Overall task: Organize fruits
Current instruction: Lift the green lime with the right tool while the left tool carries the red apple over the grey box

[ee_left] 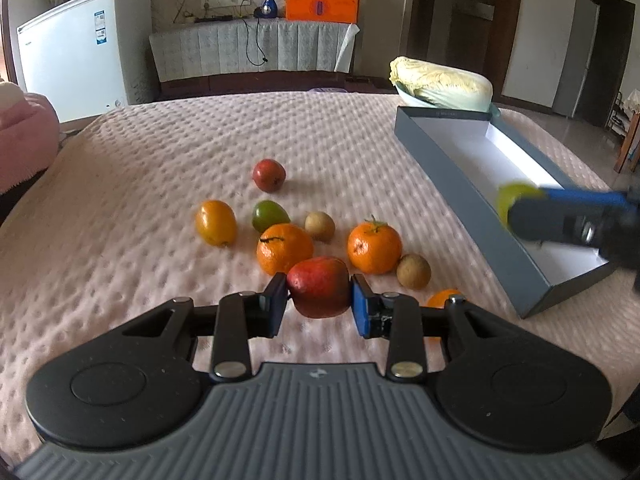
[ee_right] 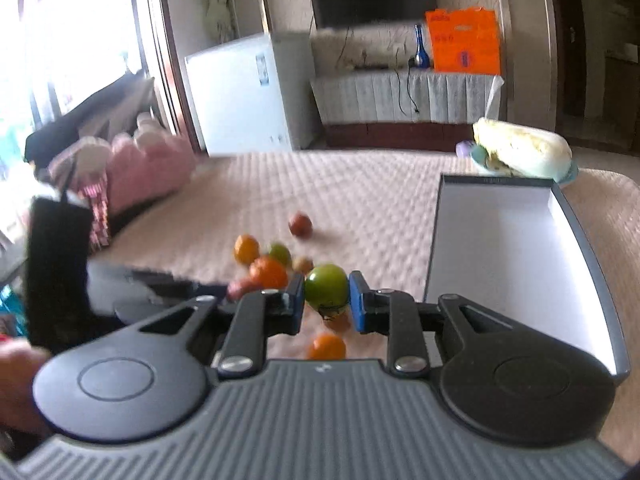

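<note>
My left gripper [ee_left: 319,300] is shut on a large red fruit [ee_left: 319,287] just above the pink quilt [ee_left: 140,200]. Beyond it lie two oranges [ee_left: 285,248] [ee_left: 374,246], an orange-yellow fruit [ee_left: 216,223], a green fruit [ee_left: 269,216], a small red fruit [ee_left: 269,175] and two brown fruits [ee_left: 320,226] [ee_left: 413,271]. My right gripper [ee_right: 326,298] is shut on a round green fruit [ee_right: 326,287], held in the air left of the grey box [ee_right: 596,272]. In the left wrist view that gripper [ee_left: 505,211] is blurred over the box [ee_left: 460,196], which is white inside.
A cabbage [ee_left: 442,84] in a bowl sits behind the box at the far right of the bed. A pink cushion [ee_left: 24,136] lies at the left edge. Another orange fruit [ee_right: 328,346] lies under my right gripper. A white freezer [ee_left: 76,52] stands beyond the bed.
</note>
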Action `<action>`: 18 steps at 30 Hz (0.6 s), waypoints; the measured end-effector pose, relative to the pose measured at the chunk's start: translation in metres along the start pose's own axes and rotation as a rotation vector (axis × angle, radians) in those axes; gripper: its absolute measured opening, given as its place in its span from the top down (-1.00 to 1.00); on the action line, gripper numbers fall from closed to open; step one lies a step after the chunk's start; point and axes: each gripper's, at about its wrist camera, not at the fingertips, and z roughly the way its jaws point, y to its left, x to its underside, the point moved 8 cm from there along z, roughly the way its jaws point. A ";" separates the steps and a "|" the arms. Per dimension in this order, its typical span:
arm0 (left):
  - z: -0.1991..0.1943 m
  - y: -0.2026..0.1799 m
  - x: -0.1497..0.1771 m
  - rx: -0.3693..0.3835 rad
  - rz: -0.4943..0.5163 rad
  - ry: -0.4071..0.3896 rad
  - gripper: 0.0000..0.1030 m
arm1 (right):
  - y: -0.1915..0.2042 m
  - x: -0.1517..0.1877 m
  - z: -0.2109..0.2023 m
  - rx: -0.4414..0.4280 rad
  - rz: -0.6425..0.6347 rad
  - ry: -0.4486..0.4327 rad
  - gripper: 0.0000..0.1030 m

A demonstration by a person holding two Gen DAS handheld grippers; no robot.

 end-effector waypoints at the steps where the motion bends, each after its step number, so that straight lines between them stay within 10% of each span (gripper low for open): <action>1: -0.001 -0.001 -0.002 0.003 -0.002 -0.005 0.24 | -0.001 -0.005 -0.001 0.008 -0.017 -0.012 0.48; 18: -0.006 -0.037 -0.028 0.034 0.044 -0.080 0.24 | -0.044 -0.026 0.003 0.044 0.041 -0.051 0.48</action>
